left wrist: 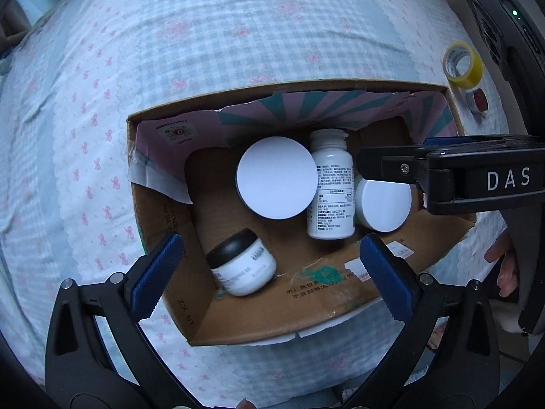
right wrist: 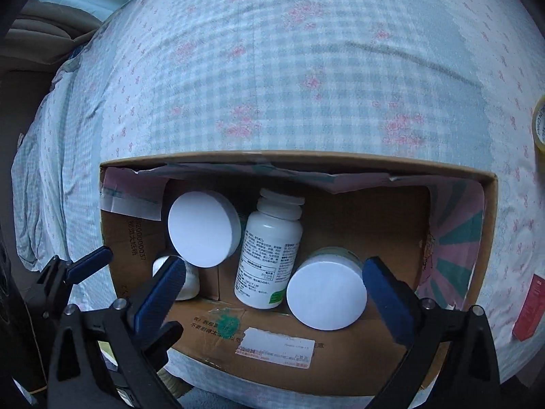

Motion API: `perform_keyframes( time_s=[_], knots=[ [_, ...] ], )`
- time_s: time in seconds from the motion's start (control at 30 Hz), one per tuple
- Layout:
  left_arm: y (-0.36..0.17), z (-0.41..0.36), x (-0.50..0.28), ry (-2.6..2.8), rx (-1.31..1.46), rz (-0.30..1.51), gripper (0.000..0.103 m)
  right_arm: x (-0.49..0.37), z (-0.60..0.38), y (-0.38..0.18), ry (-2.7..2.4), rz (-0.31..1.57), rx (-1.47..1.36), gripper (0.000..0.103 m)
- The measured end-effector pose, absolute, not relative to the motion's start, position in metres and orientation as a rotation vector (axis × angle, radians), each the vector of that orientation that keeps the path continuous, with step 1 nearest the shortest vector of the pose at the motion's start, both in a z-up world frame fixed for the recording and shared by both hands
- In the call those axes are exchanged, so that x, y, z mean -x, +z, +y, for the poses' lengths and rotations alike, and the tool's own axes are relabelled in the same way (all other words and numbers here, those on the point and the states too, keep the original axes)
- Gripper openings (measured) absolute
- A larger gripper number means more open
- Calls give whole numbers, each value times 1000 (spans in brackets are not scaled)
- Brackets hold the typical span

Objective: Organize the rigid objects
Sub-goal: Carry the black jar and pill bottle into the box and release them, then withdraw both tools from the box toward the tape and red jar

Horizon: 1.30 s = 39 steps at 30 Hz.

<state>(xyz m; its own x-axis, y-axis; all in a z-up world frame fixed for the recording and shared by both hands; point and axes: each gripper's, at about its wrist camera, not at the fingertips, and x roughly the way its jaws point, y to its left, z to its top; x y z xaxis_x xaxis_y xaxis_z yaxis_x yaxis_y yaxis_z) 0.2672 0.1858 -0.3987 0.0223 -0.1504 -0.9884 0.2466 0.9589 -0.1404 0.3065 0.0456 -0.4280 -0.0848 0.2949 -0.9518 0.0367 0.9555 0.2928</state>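
Hovering: both over the cardboard box [left wrist: 163,211]
Left gripper [left wrist: 270,272]: wide, empty, black-lidded jar [left wrist: 243,264] between fingers
Right gripper [right wrist: 272,293]: wide, empty, white-lidded jar [right wrist: 327,294] between fingers

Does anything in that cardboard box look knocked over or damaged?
Yes. The white bottle lies flat between two upright white-lidded jars, and the black-lidded jar is tipped on its side. The box's paper lining is torn along its top edge.

Dim, bluish light throughout — strong fisheye bending with dark vignetted corners; white lids [left wrist: 276,177] glare slightly, the box [right wrist: 374,351] interior lies shadowed — focus sharp.
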Motion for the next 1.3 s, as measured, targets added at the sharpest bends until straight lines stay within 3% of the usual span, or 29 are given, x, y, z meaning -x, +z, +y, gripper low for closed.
perform_keyframes(
  time_s=[0.47, 0.93, 1.3],
  knots=[
    [-344, 183, -241, -278, -90, 1418, 103, -278, 38, -385, 181, 1559, -243, 103],
    [-262, 201, -176, -222, -46, 1273, 103, -213, 48, -293, 171, 1436, -75, 103],
    [-222, 157, -151, -264, -35, 1201, 103, -157, -11, -238, 65, 1348, -106, 103]
  ],
)
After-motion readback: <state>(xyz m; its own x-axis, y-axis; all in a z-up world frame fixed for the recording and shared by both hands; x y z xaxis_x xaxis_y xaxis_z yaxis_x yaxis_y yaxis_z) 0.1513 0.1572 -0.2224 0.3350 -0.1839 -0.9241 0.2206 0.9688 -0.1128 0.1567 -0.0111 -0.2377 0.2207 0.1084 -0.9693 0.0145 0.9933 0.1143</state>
